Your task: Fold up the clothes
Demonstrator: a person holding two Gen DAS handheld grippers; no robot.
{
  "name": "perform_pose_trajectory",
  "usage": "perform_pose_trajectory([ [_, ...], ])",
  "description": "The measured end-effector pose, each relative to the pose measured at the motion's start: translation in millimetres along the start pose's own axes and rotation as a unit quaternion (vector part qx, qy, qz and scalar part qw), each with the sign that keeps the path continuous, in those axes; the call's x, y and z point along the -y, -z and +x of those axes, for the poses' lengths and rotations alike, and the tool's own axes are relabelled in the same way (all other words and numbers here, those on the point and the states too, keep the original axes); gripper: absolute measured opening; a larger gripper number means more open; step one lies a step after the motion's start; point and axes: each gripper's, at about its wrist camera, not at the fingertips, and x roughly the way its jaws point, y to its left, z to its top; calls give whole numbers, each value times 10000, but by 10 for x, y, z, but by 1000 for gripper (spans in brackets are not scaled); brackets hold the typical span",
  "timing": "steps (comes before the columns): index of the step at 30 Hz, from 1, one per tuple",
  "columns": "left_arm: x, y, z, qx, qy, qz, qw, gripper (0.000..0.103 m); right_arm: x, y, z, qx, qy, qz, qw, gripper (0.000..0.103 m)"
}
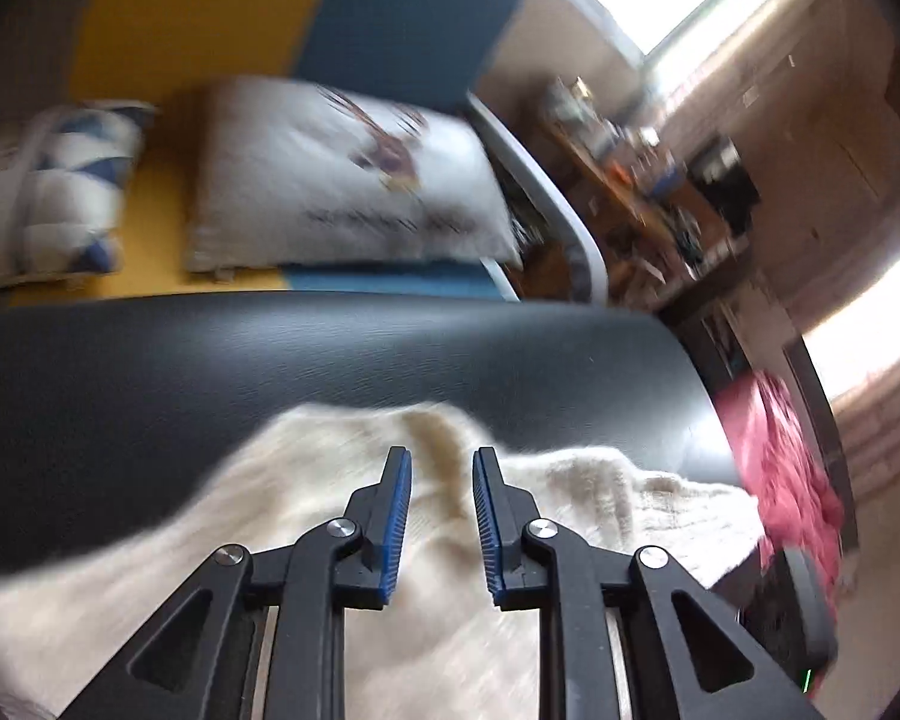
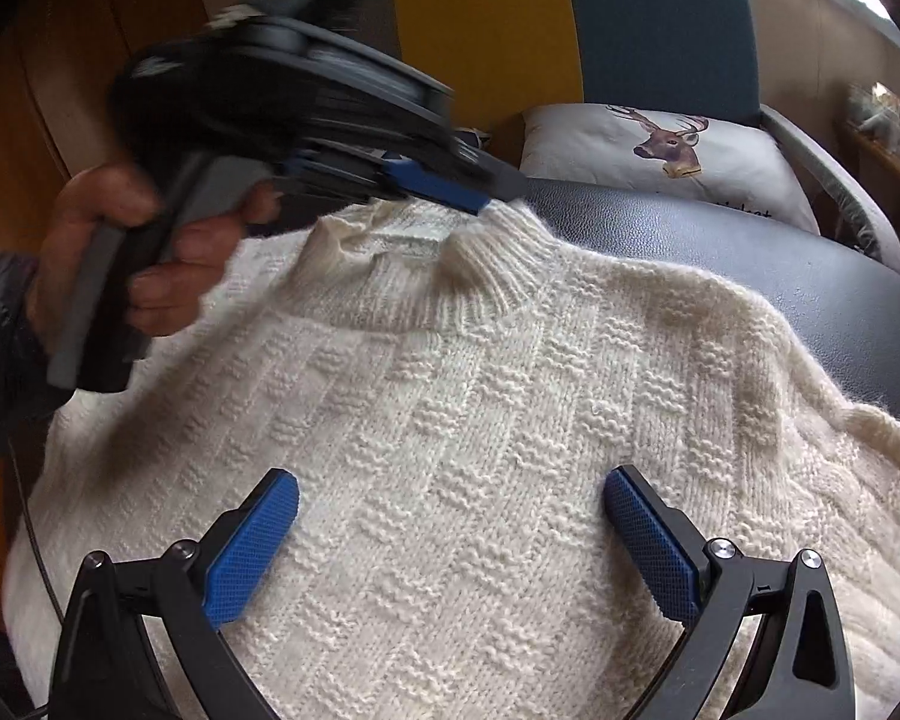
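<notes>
A cream knitted sweater point(image 2: 480, 390) lies spread on a black padded surface point(image 2: 750, 252), its ribbed collar point(image 2: 492, 264) at the far side. My right gripper point(image 2: 450, 510) hovers wide open over the sweater's chest with nothing between its blue pads. A hand point(image 2: 108, 228) holds my left gripper point(image 2: 450, 192), which is blurred, with its tips at the collar. In the left wrist view, the left gripper point(image 1: 442, 462) has a narrow gap between its pads. The sweater point(image 1: 306, 480) lies below it and is not pinched.
Behind the black surface point(image 1: 270, 354) stands a yellow and blue chair point(image 2: 570, 30) with a deer-print cushion point(image 2: 660, 162) and a blue-patterned pillow point(image 1: 66, 192). A red cloth point(image 1: 792, 468) hangs at the right edge. A cluttered wooden shelf point(image 1: 630, 180) stands far right.
</notes>
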Motion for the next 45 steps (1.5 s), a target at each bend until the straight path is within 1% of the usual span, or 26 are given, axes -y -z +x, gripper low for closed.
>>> perform_pose_trajectory([
  [3, -195, 361, -345, 255, -380, 67, 9989, 20, 76, -78, -48, -61, -280, 357, 9990, 103],
  [5, -266, 564, -433, 251, -606, 164, 9977, 19, 125, -228, -74, -41, -730, 778, 9943, 103],
  [7, -319, 713, -460, 239, -718, 189, 9970, 19, 115, -457, -79, 142, -1372, 1128, 9840, 103],
  [9, -355, 810, -453, 229, -872, 288, 9955, 19, 60, -752, -1, 251, -2063, 1396, 9682, 103],
  [10, -375, 845, -448, 234, -902, 334, 9951, 19, 28, -916, 79, 260, -2340, 1514, 9600, 103],
  [11, -397, 872, -440, 248, -895, 378, 9950, 19, -6, -1052, 167, 228, -2481, 1615, 9549, 103],
  [12, -412, 893, -439, 282, -884, 402, 9949, 19, -40, -1169, 259, 166, -2561, 1704, 9514, 103],
  [14, -437, 908, -424, 318, -819, 358, 9955, 19, -83, -1331, 494, 10, -2548, 1846, 9492, 103],
  [18, -515, 940, -428, 369, -645, 208, 9970, 19, -151, -1444, 963, -540, -2463, 2088, 9449, 103],
  [20, -529, 941, -424, 374, -587, 161, 9974, 19, -207, -1497, 1142, -706, -2466, 2143, 9425, 103],
  [21, -536, 941, -423, 377, -558, 137, 9976, 19, -248, -1535, 1179, -659, -2567, 2107, 9409, 103],
  [22, -544, 940, -422, 380, -532, 117, 9978, 19, -290, -1584, 1210, -531, -2901, 2111, 9319, 103],
  [23, -552, 939, -423, 383, -504, 97, 9979, 19, -324, -1633, 1231, -398, -3126, 2140, 9246, 103],
  [24, -560, 937, -423, 386, -473, 74, 9981, 19, -356, -1681, 1244, -276, -3212, 2164, 9215, 103],
  [25, -567, 936, -423, 387, -444, 49, 9983, 19, -372, -1709, 1291, -272, -3081, 2159, 9261, 103],
  [27, -572, 934, -420, 387, -423, 27, 9984, 19, -385, -1738, 1428, -413, -2535, 2110, 9431, 103],
  [28, -573, 932, -419, 387, -417, 21, 9984, 19, -381, -1731, 1491, -476, -2327, 2081, 9488, 103],
  [30, -563, 930, -415, 384, -440, 37, 9983, 19, -387, -1718, 1488, -407, -2220, 1946, 9546, 103],
  [34, -581, 917, -420, 390, -413, 11, 9984, 19, -354, -1675, 1282, -386, -1943, 1867, 9622, 103],
  [37, -603, 916, -429, 396, -379, -27, 9985, 19, -244, -1553, 962, -287, -1798, 1834, 9660, 103],
  [39, -594, 918, -431, 392, -399, -11, 9984, 18, -36, -1313, 611, -106, -1679, 1929, 9667, 103],
  [41, -567, 921, -431, 387, -477, 49, 9981, 18, 258, -965, 192, 79, -1482, 2170, 9648, 103],
  [42, -548, 924, -429, 385, -535, 91, 9978, 18, 440, -743, -38, 145, -1311, 2357, 9628, 103],
  [44, -498, 912, -411, 369, -711, 220, 9965, 18, 840, -236, -574, 290, -790, 2781, 9569, 103],
  [45, -458, 915, -402, 357, -837, 310, 9954, 18, 1045, 19, -844, 369, -506, 3000, 9519, 103],
])
